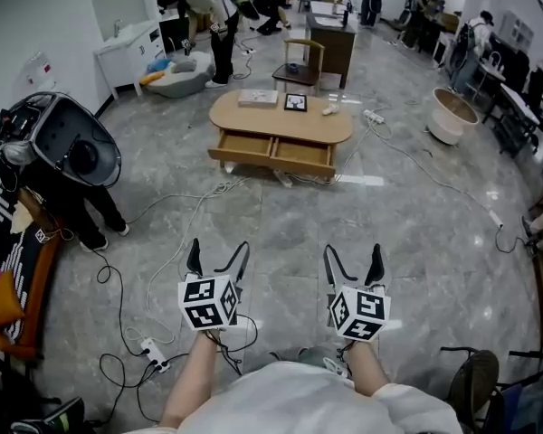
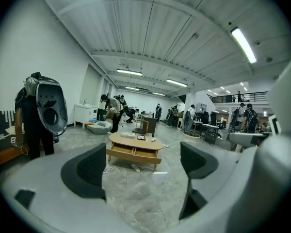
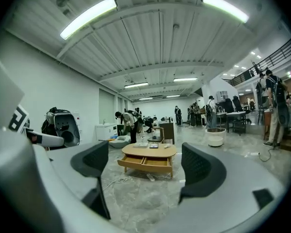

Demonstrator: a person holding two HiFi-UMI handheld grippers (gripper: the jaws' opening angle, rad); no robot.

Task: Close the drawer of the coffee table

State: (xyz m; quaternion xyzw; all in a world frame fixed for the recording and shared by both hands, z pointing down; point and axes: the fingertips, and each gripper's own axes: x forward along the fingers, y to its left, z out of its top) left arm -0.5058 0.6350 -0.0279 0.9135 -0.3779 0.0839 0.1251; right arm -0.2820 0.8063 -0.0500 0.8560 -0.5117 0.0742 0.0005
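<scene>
Two claws, both released. The left claw and right claw have their jaws spread wide, with nothing between them and touching nothing. They are held side by side above the floor.

The coffee table is well ahead of both claws. In each gripper view it shows in the gap between the jaws. Its drawer is pulled out toward the claws and looks split into two compartments; contents too small to tell.

On the tabletop are a flat pale book-like item, a small dark frame and a small white object, unclear what.

Cables trail over the floor between the claws and the table. A power strip lies left of the left claw, nearer the person. The people beyond the table are small and hard to make out.
</scene>
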